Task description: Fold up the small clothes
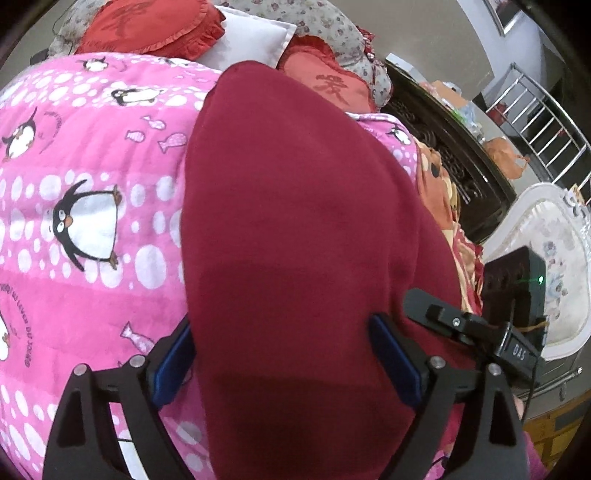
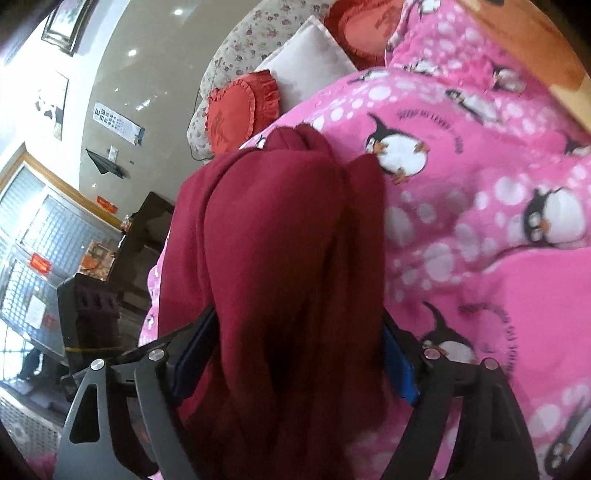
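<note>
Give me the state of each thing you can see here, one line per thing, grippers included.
Left gripper: blue pads spread wide with maroon cloth between them; actual pinch hidden, cannot tell.
Right gripper: cloth bunched between its blue pads; grip likewise cannot be told.
Maroon garment: draped forward from both grippers, bunched in folds in the right wrist view.
Pink penguin blanket: spread over the bed, rumpled.
Red round cushions: at the head of the bed, against the floral pillow.

You have one dark red garment (image 1: 295, 229) in front of you, draped between two grippers, left (image 1: 284, 365) and right (image 2: 295, 365). One pink penguin blanket (image 1: 92, 155) lies under it. At twelve o'clock in the left wrist view, count two red round cushions (image 1: 147, 26), one white pillow (image 1: 251, 40) and one floral pillow (image 1: 325, 26).
</note>
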The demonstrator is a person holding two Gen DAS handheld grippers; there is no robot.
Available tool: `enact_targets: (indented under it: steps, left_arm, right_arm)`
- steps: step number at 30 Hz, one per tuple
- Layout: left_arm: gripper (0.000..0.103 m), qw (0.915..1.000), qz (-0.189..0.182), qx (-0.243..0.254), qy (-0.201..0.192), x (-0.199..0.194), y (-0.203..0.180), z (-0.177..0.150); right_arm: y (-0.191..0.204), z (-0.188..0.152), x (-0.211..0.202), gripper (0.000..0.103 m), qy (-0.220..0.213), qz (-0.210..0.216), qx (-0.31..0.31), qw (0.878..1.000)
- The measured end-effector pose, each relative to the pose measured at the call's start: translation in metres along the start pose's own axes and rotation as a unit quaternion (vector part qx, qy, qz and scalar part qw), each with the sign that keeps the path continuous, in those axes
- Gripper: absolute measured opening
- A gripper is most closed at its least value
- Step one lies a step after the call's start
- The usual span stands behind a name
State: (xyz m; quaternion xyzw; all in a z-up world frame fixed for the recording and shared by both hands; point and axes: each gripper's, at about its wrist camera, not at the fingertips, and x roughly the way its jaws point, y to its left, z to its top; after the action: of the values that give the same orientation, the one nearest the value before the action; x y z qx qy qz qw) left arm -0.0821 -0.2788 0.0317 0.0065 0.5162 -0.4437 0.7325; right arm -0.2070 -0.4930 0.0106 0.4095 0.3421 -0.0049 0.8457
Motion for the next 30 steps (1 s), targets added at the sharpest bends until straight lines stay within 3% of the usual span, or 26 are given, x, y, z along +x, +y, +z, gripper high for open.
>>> enact_targets:
  steps: [2, 12, 15, 18, 20, 22, 30]
  left_arm:
    - [0.093, 0.9999, 0.009, 0.013, -0.004, 0.0, -0.006, -0.001]
    - [0.084, 0.999, 0.03, 0.03, -0.011, -0.004, -0.017, -0.007]
    - [0.078, 0.9988, 0.031, 0.035, -0.012, -0.009, -0.019, -0.007]
    - [0.066, 0.9989, 0.025, 0.037, -0.012, -0.017, -0.019, -0.008]
    - [0.055, 0.9989, 0.019, 0.041, -0.013, -0.026, -0.021, -0.009]
    - [0.051, 0.9986, 0.017, 0.049, -0.012, -0.038, -0.025, -0.011]
    - [0.049, 0.998, 0.024, 0.058, 0.002, -0.096, -0.018, -0.037]
  right_arm:
    - [0.003, 0.0, 0.003, 0.06, 0.001, -0.002, 0.001, 1.0]
    - [0.02, -0.001, -0.003, 0.037, -0.005, -0.029, -0.021, 0.999]
    - [0.025, -0.002, -0.006, 0.033, -0.008, -0.036, -0.026, 0.999]
    - [0.03, -0.005, -0.014, 0.027, -0.013, -0.038, -0.027, 0.999]
    - [0.035, -0.007, -0.02, 0.025, -0.016, -0.035, -0.03, 0.999]
    - [0.046, -0.01, -0.027, 0.023, -0.017, -0.03, -0.041, 0.999]
    - [0.08, -0.04, -0.038, 0.021, 0.017, 0.028, -0.027, 0.999]
